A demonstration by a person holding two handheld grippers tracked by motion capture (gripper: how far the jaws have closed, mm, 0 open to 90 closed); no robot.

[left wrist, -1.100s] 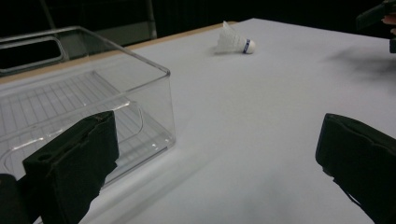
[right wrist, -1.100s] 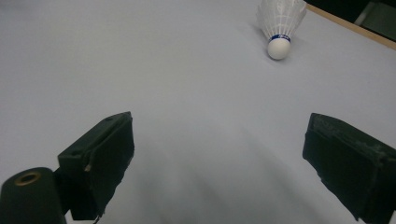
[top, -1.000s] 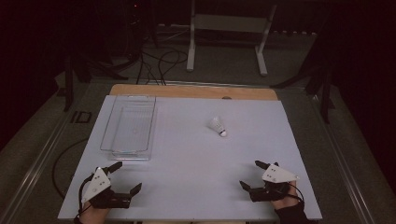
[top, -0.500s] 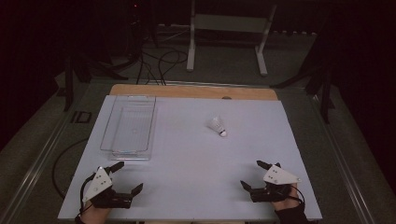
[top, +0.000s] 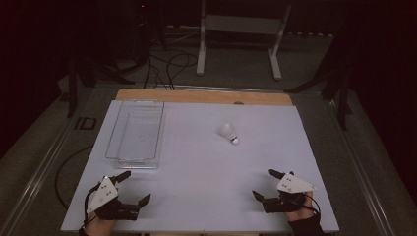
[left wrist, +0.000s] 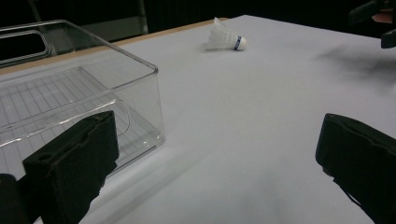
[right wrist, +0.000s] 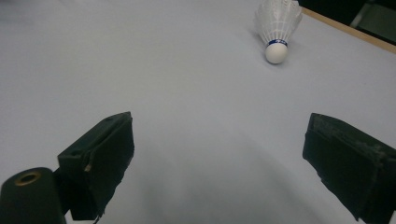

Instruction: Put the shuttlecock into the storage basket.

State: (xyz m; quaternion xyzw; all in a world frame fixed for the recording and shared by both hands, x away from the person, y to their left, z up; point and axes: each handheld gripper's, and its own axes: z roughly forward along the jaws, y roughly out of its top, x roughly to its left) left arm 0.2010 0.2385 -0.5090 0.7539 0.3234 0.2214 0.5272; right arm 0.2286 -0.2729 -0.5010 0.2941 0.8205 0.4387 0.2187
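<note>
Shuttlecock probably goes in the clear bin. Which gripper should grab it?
Right, probably. The right gripper sits open on the same side of the table as the shuttlecock, facing its cork. The left gripper, also open, sits below the clear bin, farther off.

bare white table (top: 206, 172) between both grippers; only the clear bin (top: 135, 132) blocks the far left.

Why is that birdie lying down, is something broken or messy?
Nothing looks broken or spilled. The shuttlecock just lies on its side on the white table, feathers intact. The clear bin sits flat and empty. Both grippers are open near the front edge.
</note>
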